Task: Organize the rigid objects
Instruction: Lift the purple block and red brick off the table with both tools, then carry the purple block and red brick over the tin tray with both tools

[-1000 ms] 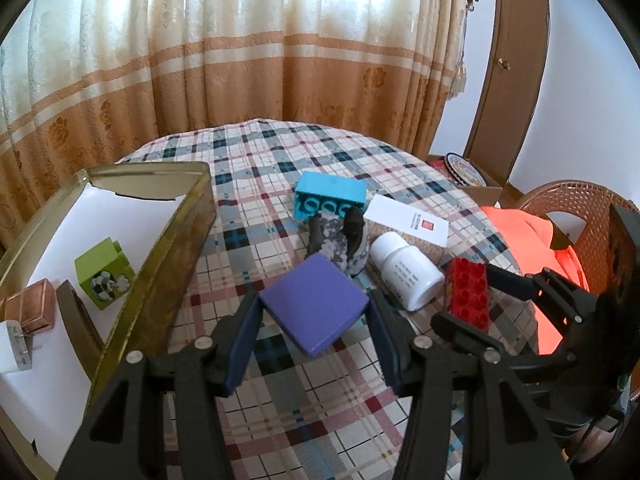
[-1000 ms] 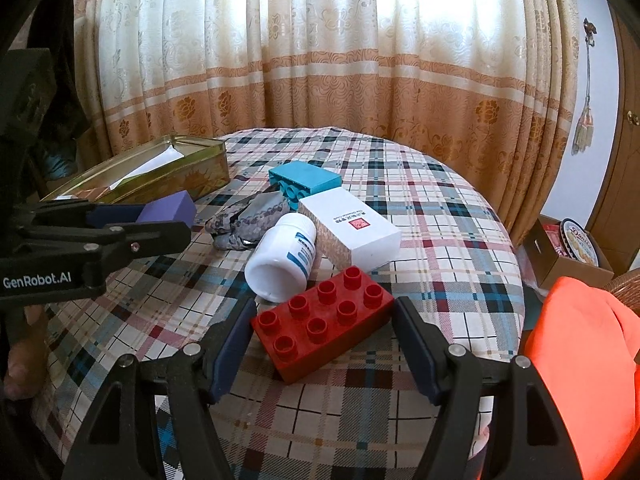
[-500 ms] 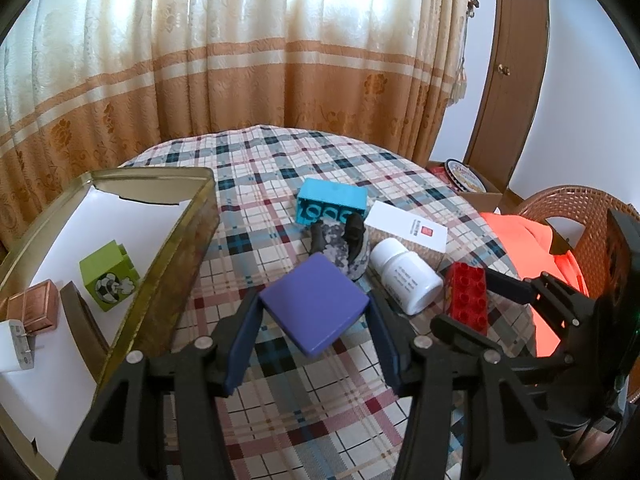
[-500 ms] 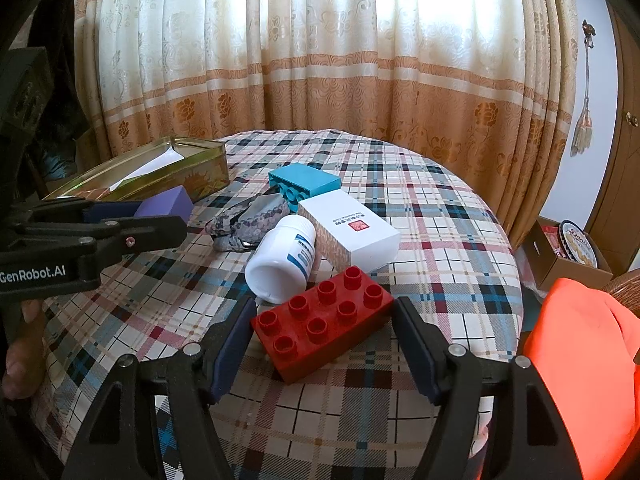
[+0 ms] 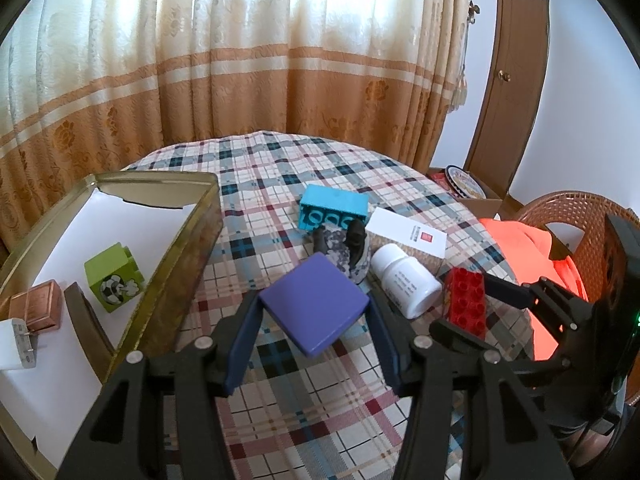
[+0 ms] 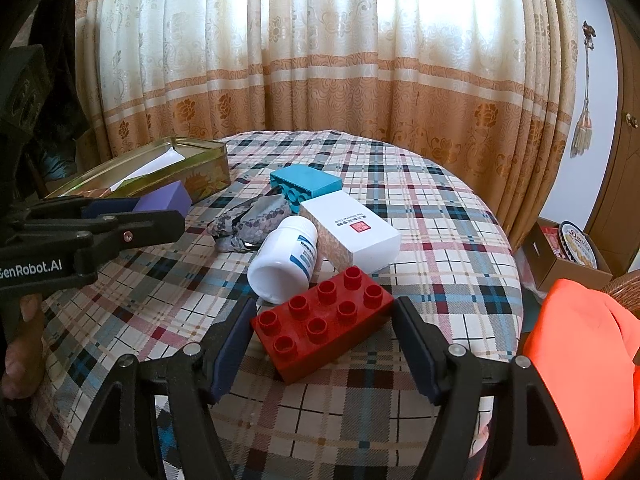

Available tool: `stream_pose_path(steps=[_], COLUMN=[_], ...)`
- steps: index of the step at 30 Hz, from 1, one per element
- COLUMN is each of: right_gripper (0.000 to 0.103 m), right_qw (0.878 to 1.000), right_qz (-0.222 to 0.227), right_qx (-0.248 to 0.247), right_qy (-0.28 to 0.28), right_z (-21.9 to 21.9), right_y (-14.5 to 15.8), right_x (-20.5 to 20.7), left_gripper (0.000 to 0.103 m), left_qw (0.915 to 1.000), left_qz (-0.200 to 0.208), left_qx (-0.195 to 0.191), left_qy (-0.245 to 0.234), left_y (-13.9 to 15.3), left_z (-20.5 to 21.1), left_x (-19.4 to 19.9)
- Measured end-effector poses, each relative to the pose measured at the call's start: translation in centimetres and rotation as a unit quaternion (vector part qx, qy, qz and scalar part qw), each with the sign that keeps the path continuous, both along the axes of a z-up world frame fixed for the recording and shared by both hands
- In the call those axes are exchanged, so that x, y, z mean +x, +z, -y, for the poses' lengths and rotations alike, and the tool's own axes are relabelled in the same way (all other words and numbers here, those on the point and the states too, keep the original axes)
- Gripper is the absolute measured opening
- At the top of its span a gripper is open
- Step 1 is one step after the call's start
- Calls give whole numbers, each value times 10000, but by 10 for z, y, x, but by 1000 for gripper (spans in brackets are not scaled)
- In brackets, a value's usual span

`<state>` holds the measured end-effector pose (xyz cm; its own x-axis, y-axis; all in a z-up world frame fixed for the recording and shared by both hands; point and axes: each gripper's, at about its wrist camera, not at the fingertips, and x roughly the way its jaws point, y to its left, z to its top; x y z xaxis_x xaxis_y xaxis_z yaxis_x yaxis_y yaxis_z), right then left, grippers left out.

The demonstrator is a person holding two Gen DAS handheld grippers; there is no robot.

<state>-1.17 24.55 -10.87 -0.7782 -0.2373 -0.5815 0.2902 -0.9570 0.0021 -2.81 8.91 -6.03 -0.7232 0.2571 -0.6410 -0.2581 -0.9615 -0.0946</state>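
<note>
A: What lies around the two tools, biggest first?
B: The plaid tabletop [image 6: 440,216] spreads beneath both. The gold tin [image 5: 188,248] sits left of the left hand-held gripper [image 5: 314,312], with a green cube [image 5: 114,278] inside.
A: And their grips?
B: The left one is clamped on a purple block [image 5: 316,304], lifted clear. The right hand-held gripper [image 6: 324,330] pinches a red brick [image 6: 324,322] by its ends; just ahead lie a white box [image 6: 352,236], a white bottle [image 6: 284,264] and a teal brick [image 6: 306,186].
</note>
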Motion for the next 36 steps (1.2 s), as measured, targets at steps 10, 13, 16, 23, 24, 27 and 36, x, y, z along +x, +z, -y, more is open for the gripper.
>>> stream_pose_path(steps=[10, 13, 16, 23, 24, 27, 36], right_gripper=[72, 72, 72, 72, 72, 72, 72], right_qw=[10000, 9999, 9999, 9998, 9997, 9997, 9993], right_qz=[-28, -32, -29, -67, -88, -105, -185], right_qx=[5, 9, 5, 21, 32, 27, -93], right_qy=[87, 106, 118, 191, 209, 239, 298], right_z=[8, 10, 11, 19, 21, 24, 34], right_y=[3, 4, 4, 9, 11, 14, 29], right_x=[3, 4, 4, 8, 9, 10, 9], left_gripper=[53, 53, 53, 53, 53, 53, 53], left_qw=[9999, 9999, 9998, 9992, 9991, 9990, 9977], left_qz=[-89, -124, -154, -387, -407, -443, -628], left_qx=[62, 83, 90, -56, -67, -48, 19], left_qy=[39, 45, 55, 76, 67, 60, 271], left_y=[2, 2, 3, 6, 7, 8, 27], left_z=[4, 5, 6, 8, 8, 10, 30], left_x=[4, 5, 7, 17, 18, 19, 28])
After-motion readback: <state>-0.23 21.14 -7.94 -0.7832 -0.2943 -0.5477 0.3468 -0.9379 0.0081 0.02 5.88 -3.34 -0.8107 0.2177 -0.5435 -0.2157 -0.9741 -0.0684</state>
